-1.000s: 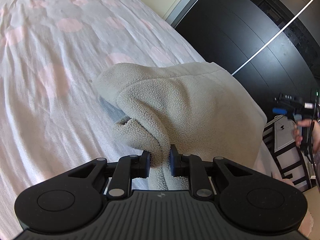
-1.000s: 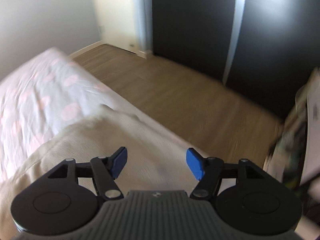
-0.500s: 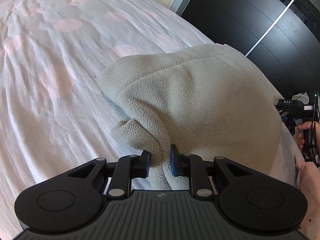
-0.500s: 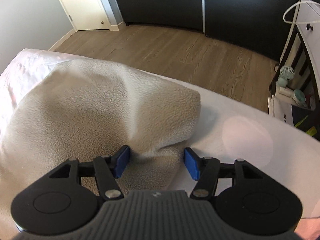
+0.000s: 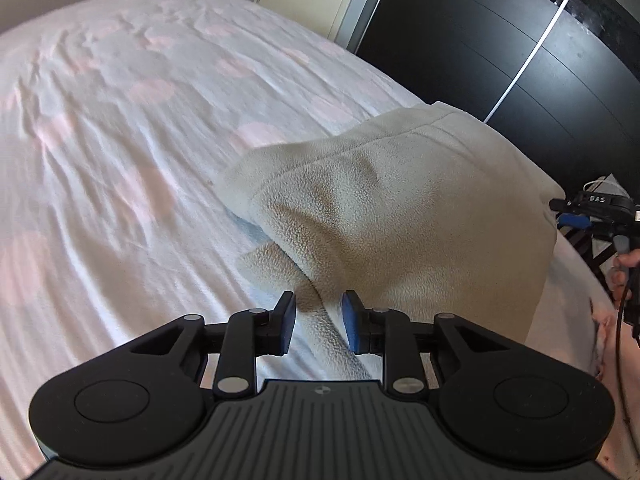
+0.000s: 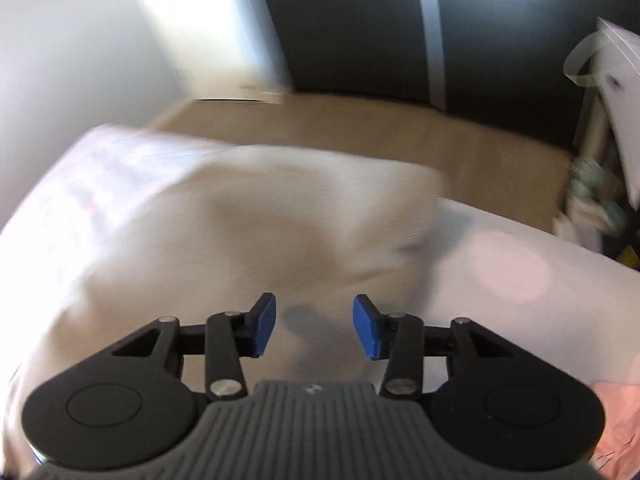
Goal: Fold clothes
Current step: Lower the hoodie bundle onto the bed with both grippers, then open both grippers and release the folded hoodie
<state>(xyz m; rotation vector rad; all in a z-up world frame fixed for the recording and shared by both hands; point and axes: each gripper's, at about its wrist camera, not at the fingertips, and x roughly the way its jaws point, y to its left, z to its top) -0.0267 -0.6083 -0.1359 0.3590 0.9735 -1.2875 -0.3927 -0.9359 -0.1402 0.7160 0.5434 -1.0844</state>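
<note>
A beige fleece garment (image 5: 404, 216) lies folded over on the bed near its right edge. My left gripper (image 5: 319, 322) is partly open, its blue pads on either side of a fold of the fleece at the garment's near edge without pinching it. In the blurred right wrist view the same garment (image 6: 248, 232) lies under and ahead of my right gripper (image 6: 315, 328), which is open and empty above it. The right gripper also shows at the far right of the left wrist view (image 5: 588, 212).
The bed sheet (image 5: 120, 140) is white with pale pink dots and stretches far to the left. A black wardrobe (image 5: 500, 48) stands beyond the bed. Wooden floor (image 6: 400, 136) and a white shelf unit (image 6: 616, 120) lie to the right. Pink cloth (image 6: 616, 432) sits at the lower right.
My left gripper has opened and let go of the fleece fold. My right gripper has narrowed a little and lifted, swinging its view upward over the garment.
</note>
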